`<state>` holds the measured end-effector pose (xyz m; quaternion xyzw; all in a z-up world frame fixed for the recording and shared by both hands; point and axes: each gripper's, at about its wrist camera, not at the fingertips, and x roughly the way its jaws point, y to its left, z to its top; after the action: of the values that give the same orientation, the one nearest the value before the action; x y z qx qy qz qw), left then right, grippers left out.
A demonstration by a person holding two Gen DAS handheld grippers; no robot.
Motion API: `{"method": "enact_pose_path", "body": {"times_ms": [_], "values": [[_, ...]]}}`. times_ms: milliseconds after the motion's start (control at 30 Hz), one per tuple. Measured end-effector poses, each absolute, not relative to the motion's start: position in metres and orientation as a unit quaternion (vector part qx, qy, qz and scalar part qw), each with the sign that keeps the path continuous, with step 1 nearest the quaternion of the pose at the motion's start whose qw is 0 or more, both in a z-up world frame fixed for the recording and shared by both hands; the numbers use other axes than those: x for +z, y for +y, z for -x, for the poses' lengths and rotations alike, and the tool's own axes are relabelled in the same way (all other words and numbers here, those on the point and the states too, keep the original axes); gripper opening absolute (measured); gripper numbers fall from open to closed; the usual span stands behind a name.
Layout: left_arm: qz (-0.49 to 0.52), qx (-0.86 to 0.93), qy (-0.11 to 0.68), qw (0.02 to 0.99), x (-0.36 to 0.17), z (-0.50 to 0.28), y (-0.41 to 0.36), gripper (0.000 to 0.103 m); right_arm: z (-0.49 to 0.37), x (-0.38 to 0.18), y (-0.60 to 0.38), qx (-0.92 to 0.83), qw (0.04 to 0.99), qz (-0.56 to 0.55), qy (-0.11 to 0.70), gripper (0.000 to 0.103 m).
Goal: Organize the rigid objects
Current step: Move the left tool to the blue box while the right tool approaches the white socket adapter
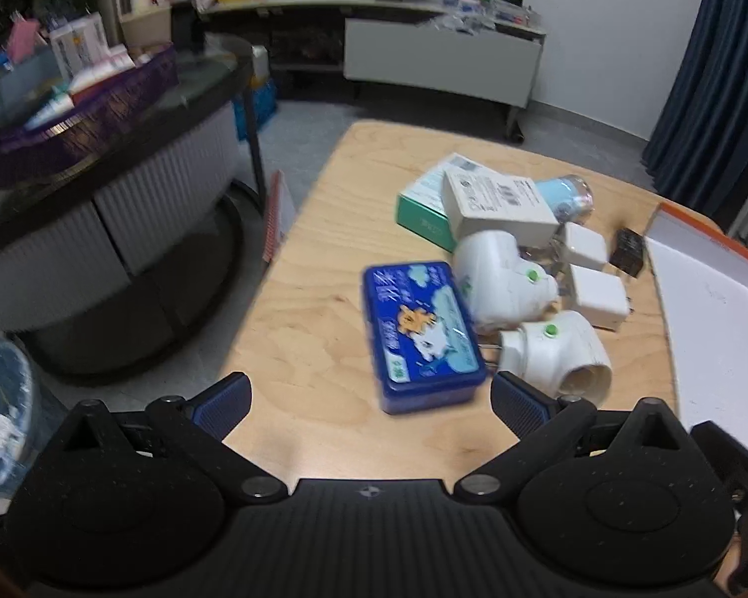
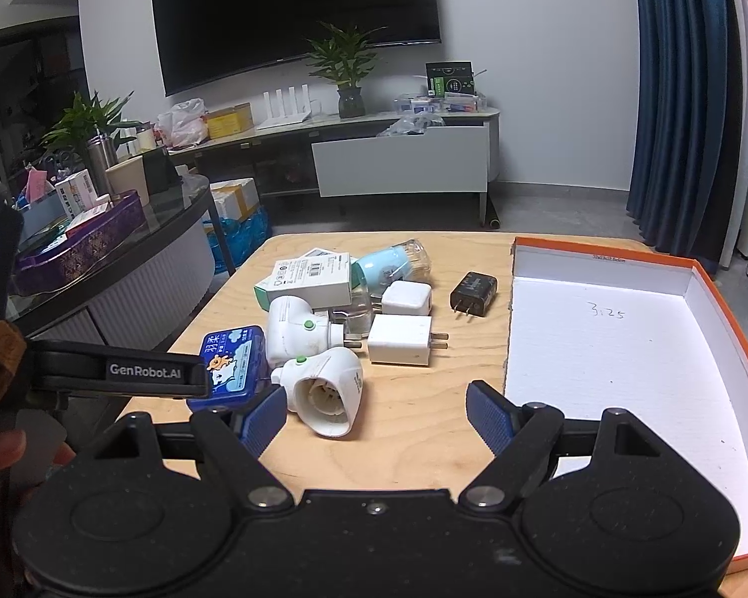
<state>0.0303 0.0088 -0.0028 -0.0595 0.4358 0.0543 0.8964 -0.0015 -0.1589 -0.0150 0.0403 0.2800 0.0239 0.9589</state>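
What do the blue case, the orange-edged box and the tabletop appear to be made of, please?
Blue case: probably glossy plastic or tin; it shows sheen and rounded corners. Orange-edged box: cardboard, matte white inside, with a rough cut edge. Tabletop: light wood, likely plywood, with visible grain.

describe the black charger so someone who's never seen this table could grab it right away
On the wooden table, find the orange-edged white box on the right. Just off its far left corner lies the black charger, apart from the pile. It is the only black plug; the two chargers beside it are white.
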Motion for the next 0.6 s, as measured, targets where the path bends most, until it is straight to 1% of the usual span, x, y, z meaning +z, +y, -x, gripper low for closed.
{"method": "enact_pose_path", "body": {"times_ms": [133, 600], "values": [[0.070, 0.065, 0.456, 0.885, -0.006, -0.037, 0.012, 0.103, 0.001, -0.015, -0.159, 0.025, 0.959, -0.038, 0.279, 0.093], [0.059, 0.073, 0.463, 0.882, -0.009, -0.047, 0.009, 0.103, -0.005, -0.021, -0.160, 0.024, 0.957, -0.043, 0.286, 0.093]]}}
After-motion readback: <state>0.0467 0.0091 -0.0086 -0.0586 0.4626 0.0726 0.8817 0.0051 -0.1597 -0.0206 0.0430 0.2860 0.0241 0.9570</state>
